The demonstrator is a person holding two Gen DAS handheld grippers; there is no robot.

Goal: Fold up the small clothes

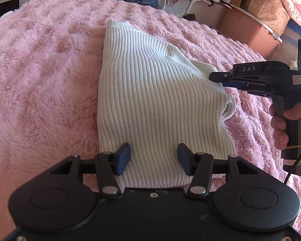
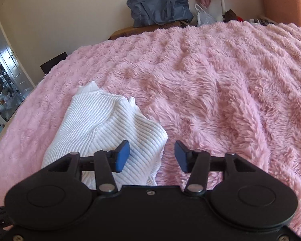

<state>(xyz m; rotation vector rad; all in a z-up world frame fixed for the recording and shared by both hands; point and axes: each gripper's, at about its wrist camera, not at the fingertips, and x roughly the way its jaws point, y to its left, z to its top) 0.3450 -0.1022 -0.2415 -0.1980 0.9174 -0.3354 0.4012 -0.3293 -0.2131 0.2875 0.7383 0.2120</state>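
A white ribbed knit garment [image 1: 150, 90] lies folded on a fluffy pink blanket [image 1: 40, 80], its band at the far end. My left gripper [image 1: 153, 156] hovers open over the garment's near edge, the cloth lying flat under the wide gap between its blue pads. In the left wrist view my right gripper [image 1: 216, 77] comes in from the right, held by a person's hand [image 1: 281, 124], its tip at the garment's right-hand fold. In the right wrist view the right gripper [image 2: 151, 155] stands open; the garment [image 2: 102, 124] lies below its left pad, and the gap holds only blanket [image 2: 220, 90].
Beyond the bed's far edge stand a blue bag [image 2: 160, 6] on a cardboard box [image 2: 142, 30], a plastic bag [image 2: 204, 18] and a pink storage bin [image 1: 248, 28] topped with bedding. An open door [image 2: 8, 70] shows at far left. The blanket spreads wide on both sides of the garment.
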